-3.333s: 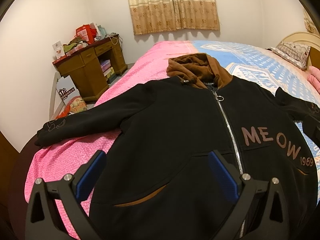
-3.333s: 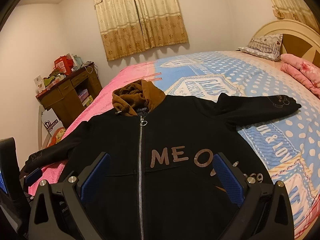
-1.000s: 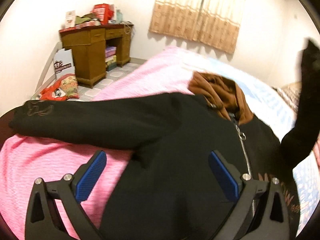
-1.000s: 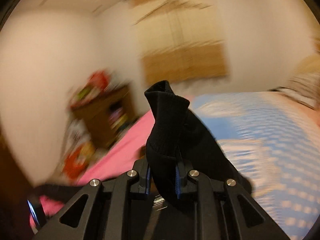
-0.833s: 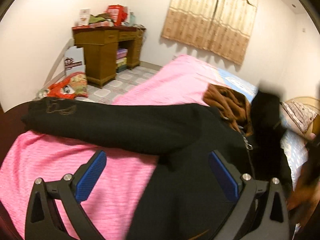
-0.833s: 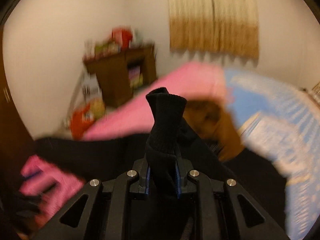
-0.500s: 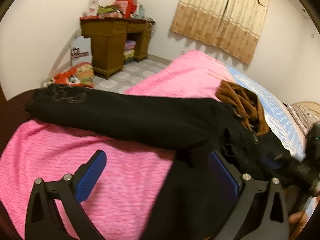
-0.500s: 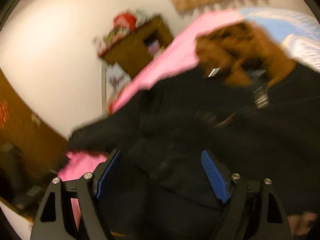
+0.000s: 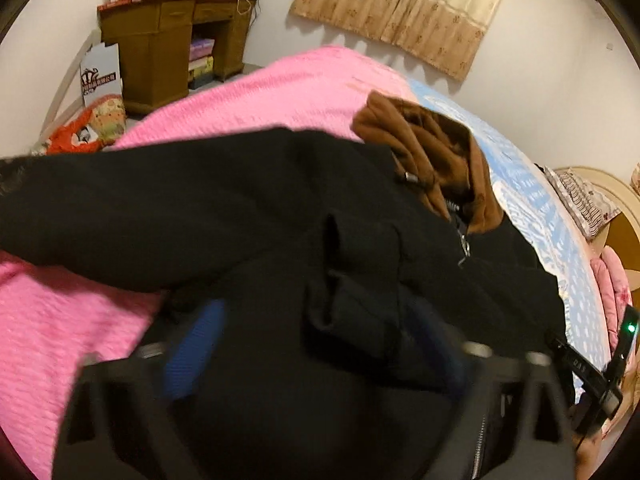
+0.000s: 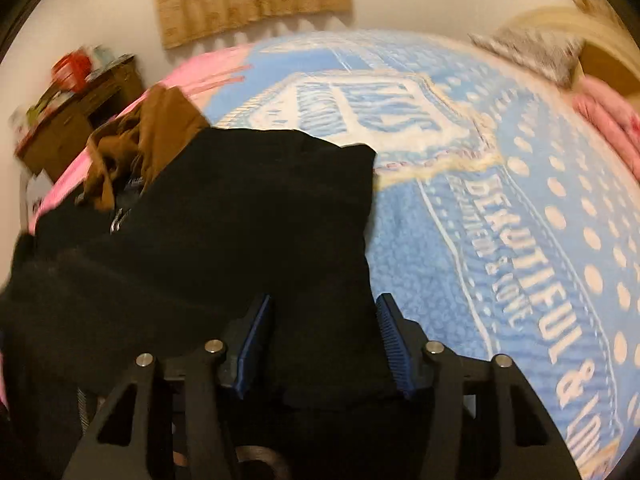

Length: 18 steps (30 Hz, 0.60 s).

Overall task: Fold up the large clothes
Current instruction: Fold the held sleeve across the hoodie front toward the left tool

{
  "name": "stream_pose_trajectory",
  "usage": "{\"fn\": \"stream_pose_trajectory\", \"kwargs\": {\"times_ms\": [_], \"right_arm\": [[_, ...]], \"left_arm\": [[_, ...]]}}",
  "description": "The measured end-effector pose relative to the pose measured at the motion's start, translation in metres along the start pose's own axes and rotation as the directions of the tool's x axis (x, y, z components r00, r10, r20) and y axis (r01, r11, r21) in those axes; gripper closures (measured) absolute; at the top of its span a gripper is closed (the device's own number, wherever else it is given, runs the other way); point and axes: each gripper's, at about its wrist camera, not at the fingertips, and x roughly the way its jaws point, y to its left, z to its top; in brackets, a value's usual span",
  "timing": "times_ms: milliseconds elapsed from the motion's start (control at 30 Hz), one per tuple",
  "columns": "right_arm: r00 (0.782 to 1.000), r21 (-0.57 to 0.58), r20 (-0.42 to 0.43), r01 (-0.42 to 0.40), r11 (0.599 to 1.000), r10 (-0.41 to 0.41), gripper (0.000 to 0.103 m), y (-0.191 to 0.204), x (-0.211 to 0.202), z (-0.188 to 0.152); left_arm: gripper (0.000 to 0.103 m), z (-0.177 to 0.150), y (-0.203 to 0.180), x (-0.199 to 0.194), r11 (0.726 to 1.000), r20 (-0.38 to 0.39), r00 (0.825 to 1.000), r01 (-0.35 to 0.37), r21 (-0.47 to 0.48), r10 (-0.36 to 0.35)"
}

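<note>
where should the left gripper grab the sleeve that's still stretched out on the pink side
Take the outstretched sleeve near its cuff end at the far left, coming from above with the left gripper straddling its width. It lies flat and straight on the pink blanket, so that end should swing over the black hoodie.

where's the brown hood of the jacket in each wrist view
Left wrist: the brown hood sits upper centre-right, at the top of the black jacket.
Right wrist: the brown hood sits at upper left, at the jacket's far corner.
Shared landmark: the wooden desk stands against the wall, left of the hood in both views.
</note>
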Motion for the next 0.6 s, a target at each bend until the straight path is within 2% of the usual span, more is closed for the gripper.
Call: {"fn": "stream_pose_trajectory", "kwargs": {"times_ms": [33, 67, 100, 133, 200, 267, 367, 433, 467, 500, 567, 600], "right_arm": [[1.000, -0.009, 0.015, 0.005, 1.000, -0.005, 0.060, -0.003, -0.004, -0.003], [1.000, 0.003, 0.031, 0.001, 1.000, -0.001, 0.066, -0.012, -0.010, -0.007], [0.999, 0.026, 0.044, 0.003, 1.000, -0.005, 0.069, -0.018, -0.013, -0.006], [0.998, 0.049, 0.058, 0.019, 0.999, -0.022, 0.075, -0.028, -0.014, -0.006], [0.995, 0.063, 0.068, 0.064, 0.996, -0.068, 0.077, -0.043, -0.017, -0.008], [0.995, 0.060, 0.050, 0.089, 0.994, -0.092, 0.077, -0.049, -0.011, -0.010], [0.991, 0.086, 0.051, 0.118, 0.989, -0.123, 0.077, -0.064, -0.011, -0.008], [0.991, 0.117, 0.048, 0.120, 0.986, -0.126, 0.072, -0.071, -0.012, -0.008], [0.991, 0.129, 0.050, 0.120, 0.984, -0.128, 0.067, -0.074, -0.013, -0.009], [0.991, 0.139, 0.053, 0.115, 0.984, -0.124, 0.066, -0.076, -0.014, -0.009], [0.993, 0.164, 0.068, 0.084, 0.983, -0.096, 0.066, -0.081, -0.020, -0.011], [0.994, 0.189, 0.083, 0.055, 0.980, -0.071, 0.066, -0.085, -0.025, -0.012]], "left_arm": [[0.036, -0.005, -0.001, 0.000, 0.999, 0.031, 0.999, -0.039, -0.004, 0.039], [0.048, -0.008, -0.002, -0.001, 0.999, 0.050, 0.997, -0.050, -0.005, 0.050], [0.058, -0.009, -0.002, -0.002, 0.999, 0.058, 0.997, -0.048, -0.009, 0.049], [0.061, -0.010, -0.001, -0.005, 0.999, 0.056, 0.998, -0.034, -0.011, 0.035], [0.076, -0.008, -0.002, -0.014, 1.000, 0.067, 0.997, -0.026, -0.005, 0.027], [0.084, -0.008, -0.002, -0.027, 0.999, 0.102, 0.994, -0.036, 0.015, 0.035], [0.085, -0.008, 0.007, -0.037, 0.995, 0.135, 0.986, -0.100, 0.005, 0.098], [0.081, -0.009, 0.014, -0.039, 0.994, 0.130, 0.985, -0.113, -0.003, 0.112], [0.070, -0.009, 0.016, -0.040, 0.994, 0.115, 0.988, -0.106, -0.006, 0.106], [0.051, -0.008, 0.014, -0.038, 0.995, 0.107, 0.990, -0.095, -0.009, 0.096], [0.028, -0.007, 0.010, -0.041, 0.999, 0.125, 0.991, -0.048, -0.017, 0.050], [0.025, -0.007, 0.006, -0.043, 1.000, 0.144, 0.989, -0.025, -0.012, 0.026]]}}
